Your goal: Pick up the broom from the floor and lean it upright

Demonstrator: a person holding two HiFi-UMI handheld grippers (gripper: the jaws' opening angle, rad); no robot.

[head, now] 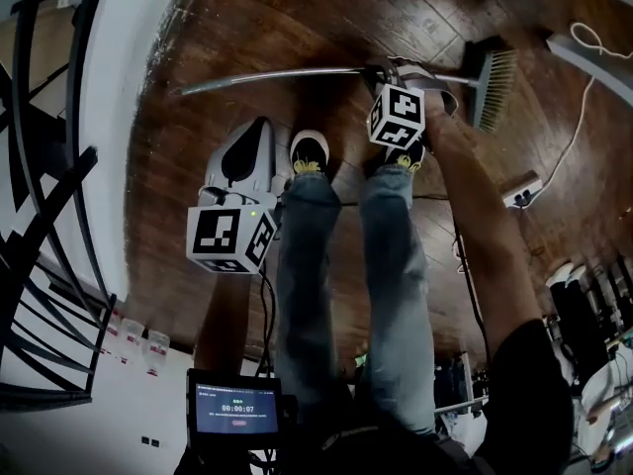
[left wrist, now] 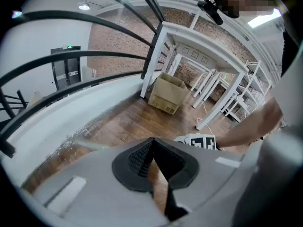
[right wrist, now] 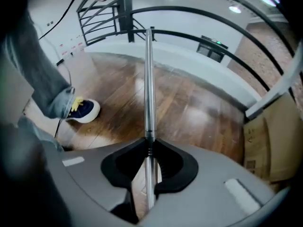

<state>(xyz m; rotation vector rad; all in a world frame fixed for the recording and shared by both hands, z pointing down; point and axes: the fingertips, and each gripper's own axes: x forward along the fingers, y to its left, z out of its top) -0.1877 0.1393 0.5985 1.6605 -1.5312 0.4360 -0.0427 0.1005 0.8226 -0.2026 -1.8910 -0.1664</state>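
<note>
The broom lies across the dark wooden floor in the head view, its silver handle (head: pixel 277 75) running left to right to the brush head (head: pixel 492 87) with pale bristles. My right gripper (head: pixel 381 72) reaches down onto the handle near the head end, its marker cube just above the person's feet. In the right gripper view the metal handle (right wrist: pixel 149 79) passes straight between the jaws, and the right gripper (right wrist: pixel 149 143) is shut on it. My left gripper (head: pixel 252 132) hangs to the left of the legs, clear of the broom. In its own view the left gripper (left wrist: pixel 152 143) has its tips together, nothing between them.
A black curved railing (head: pixel 49 166) and a white ledge run along the left. The person's shoes (head: pixel 309 153) stand just behind the handle. A power strip (head: pixel 521 189) with a white cable lies to the right. A cardboard box (left wrist: pixel 166 94) sits by white tables (left wrist: pixel 203 56).
</note>
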